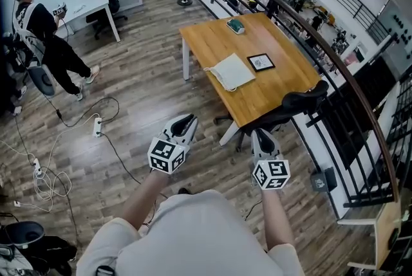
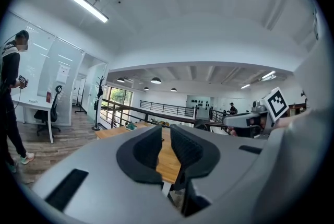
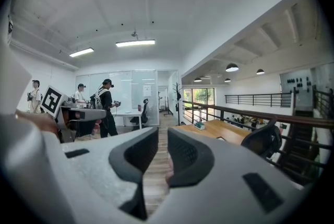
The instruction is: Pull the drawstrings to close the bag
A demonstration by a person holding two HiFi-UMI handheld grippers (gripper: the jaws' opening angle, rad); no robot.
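Lying flat on table [image 1: 286, 78], bag [image 1: 233, 71]; left gripper [image 1: 185, 122], right gripper [image 1: 261, 136] slightly parted, empty

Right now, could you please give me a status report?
Left gripper, right gripper open, empty. Bag on table, untouched, out ahead. Office chair at near edge.

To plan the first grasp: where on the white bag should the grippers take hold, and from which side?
Probably the thin cord that seems to loop out at the left end of the white bag, not the cloth. The bag lies flat on the table, so come from above there, closing across the cord. It shows too small to be sure.
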